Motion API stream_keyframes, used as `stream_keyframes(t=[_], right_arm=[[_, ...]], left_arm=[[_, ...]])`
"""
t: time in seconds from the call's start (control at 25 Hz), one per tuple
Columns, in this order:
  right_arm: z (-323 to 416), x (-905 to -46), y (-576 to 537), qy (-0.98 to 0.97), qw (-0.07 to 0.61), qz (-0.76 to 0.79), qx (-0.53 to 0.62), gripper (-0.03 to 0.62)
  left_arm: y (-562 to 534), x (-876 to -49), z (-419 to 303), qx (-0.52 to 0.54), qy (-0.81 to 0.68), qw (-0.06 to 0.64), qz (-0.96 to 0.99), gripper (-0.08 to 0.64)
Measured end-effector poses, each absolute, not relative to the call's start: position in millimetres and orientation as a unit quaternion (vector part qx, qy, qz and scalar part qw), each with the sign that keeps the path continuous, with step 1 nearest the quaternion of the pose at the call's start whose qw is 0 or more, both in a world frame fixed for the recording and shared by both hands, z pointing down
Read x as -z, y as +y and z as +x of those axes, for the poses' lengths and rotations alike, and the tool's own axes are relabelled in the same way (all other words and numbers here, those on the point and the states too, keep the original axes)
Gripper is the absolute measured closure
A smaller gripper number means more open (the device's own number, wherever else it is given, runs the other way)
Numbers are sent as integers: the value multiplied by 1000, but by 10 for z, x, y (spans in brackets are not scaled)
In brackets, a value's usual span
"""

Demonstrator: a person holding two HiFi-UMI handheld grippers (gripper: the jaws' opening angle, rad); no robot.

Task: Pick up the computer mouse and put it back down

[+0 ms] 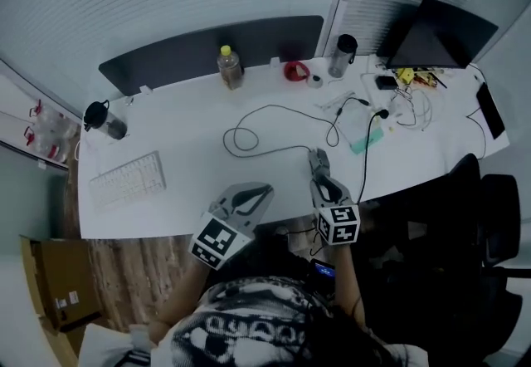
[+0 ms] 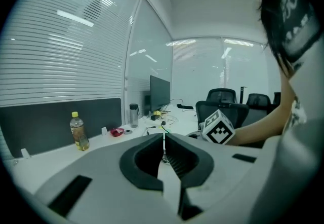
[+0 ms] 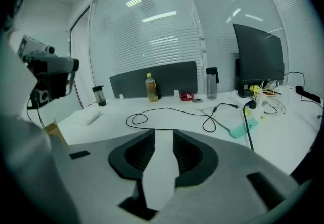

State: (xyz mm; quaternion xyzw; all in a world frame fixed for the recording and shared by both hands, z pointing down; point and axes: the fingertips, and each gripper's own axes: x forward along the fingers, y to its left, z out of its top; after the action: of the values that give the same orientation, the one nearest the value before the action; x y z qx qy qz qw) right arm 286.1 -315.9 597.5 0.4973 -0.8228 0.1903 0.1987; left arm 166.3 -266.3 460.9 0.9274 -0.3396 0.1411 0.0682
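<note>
I cannot make out the computer mouse for certain. A small black object (image 1: pixel 386 81) lies at the desk's far right among cables, too small to tell what it is. My left gripper (image 1: pixel 265 189) hovers over the white desk's (image 1: pixel 182 174) near edge, its jaws shut with nothing between them; its own view shows the gripper (image 2: pixel 163 138) aimed across the desk. My right gripper (image 1: pixel 317 155) hangs just right of it, open and empty; white desk shows between the jaws of this gripper (image 3: pixel 163 137). A looped black cable (image 1: pixel 242 139) lies just beyond both grippers.
A white keyboard (image 1: pixel 126 178) lies at the left, with a dark mug (image 1: pixel 104 119) behind it. A bottle (image 1: pixel 230 67), a red object (image 1: pixel 296 70) and a tumbler (image 1: pixel 341 55) line the grey divider. A dark monitor (image 1: pixel 440 35), tangled cables (image 1: pixel 406 112) and a teal card (image 1: pixel 366 139) are at the right, with black chairs (image 1: pixel 473 224) beyond.
</note>
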Motion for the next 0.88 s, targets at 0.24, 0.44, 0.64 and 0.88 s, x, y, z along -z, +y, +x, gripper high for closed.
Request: stream_keyframes(t=[0.24,0.44,0.64,0.88], right_arm=[[3007,-6468,-3540,-812,256,480,-213,327],[3109,-6842,-3768,-795,277,485,-238,265],[3067,-7084,-3842,-792,285,476,-253,258],[3060,-7187,-3880,-774,323,499,-219,239]], left_arm=[[-2770,-4612,1663,-146,-373,69,914,554],[-2752,-4638,1704,-149,-393,73,904,554],[-2717,-4698,1653,-153,-424,81,889,554],[-2565,-4805,1578,-164,-453,99,870,554]])
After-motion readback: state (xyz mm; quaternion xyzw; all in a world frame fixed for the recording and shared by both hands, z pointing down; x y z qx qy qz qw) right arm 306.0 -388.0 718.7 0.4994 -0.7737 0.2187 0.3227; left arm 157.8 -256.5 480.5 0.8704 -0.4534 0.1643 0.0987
